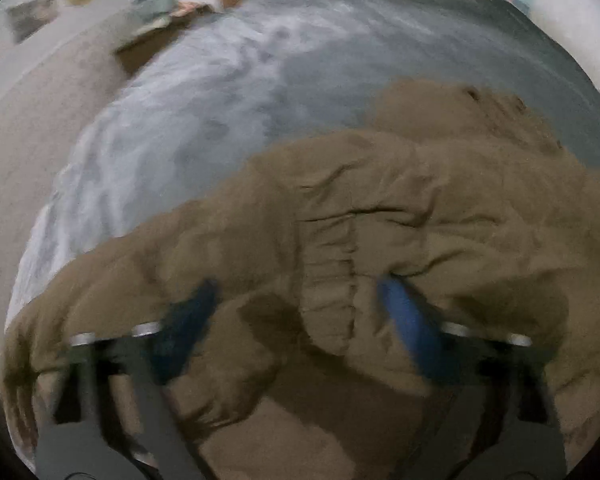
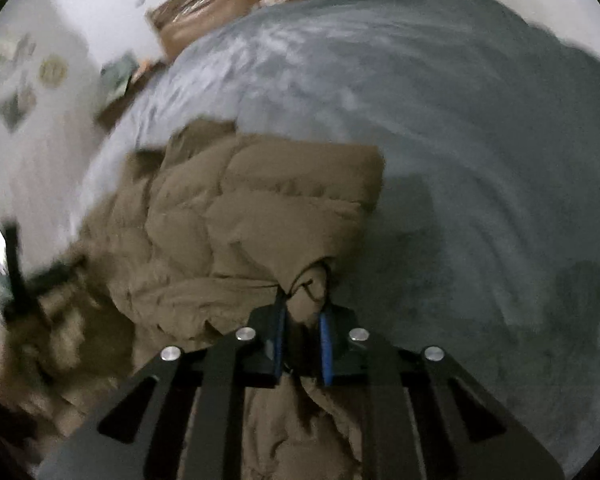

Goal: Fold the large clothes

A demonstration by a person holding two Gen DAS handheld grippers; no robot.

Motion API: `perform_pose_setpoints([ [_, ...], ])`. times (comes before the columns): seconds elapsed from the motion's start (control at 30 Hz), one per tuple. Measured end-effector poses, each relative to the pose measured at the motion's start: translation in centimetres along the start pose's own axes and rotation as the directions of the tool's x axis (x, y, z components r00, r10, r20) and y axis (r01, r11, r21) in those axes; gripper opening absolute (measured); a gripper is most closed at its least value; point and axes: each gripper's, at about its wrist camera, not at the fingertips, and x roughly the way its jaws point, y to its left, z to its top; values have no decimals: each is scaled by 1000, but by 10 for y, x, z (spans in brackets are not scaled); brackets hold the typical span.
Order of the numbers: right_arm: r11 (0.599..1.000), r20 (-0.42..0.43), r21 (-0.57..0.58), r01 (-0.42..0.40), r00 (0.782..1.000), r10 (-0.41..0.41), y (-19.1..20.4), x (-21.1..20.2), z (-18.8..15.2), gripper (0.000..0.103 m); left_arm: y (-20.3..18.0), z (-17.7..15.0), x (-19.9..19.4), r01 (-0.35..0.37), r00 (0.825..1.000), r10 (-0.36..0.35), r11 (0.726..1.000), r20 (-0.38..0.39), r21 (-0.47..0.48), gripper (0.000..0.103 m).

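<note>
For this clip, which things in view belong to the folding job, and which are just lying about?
Part of the job:
- brown padded jacket
- right gripper, jaws clamped on a bunched jacket corner
- left gripper, jaws apart over the jacket
- grey bed cover under it

Lying about:
- cardboard box
- round sticker on the wall

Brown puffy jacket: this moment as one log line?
brown puffy jacket on grey bed cover | right gripper shut on corner | left gripper open above
</note>
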Motion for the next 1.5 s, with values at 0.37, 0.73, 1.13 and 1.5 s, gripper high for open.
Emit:
perform_pose_setpoints([
  [0.37, 997, -49, -42, 72, 996, -74, -3, 10, -3, 14, -14, -10, -33, 88, 996, -89, 994, 3, 66, 4],
  [0.73, 963, 6, -124, 239, 971, -240, -8, -29, -3, 66, 15, -10, -20, -101, 995, 101, 995, -8, 25, 51],
  [1.13, 966, 80, -184, 181, 982, -169, 47, -16, -2, 98, -40, 20, -55, -156, 968, 131, 982, 212, 105, 99],
  [1.5, 921, -58, -219, 324, 937, -343, 34, 27, -20, 100, -13, -29, -57, -54, 989, 40, 994, 142, 99, 98],
])
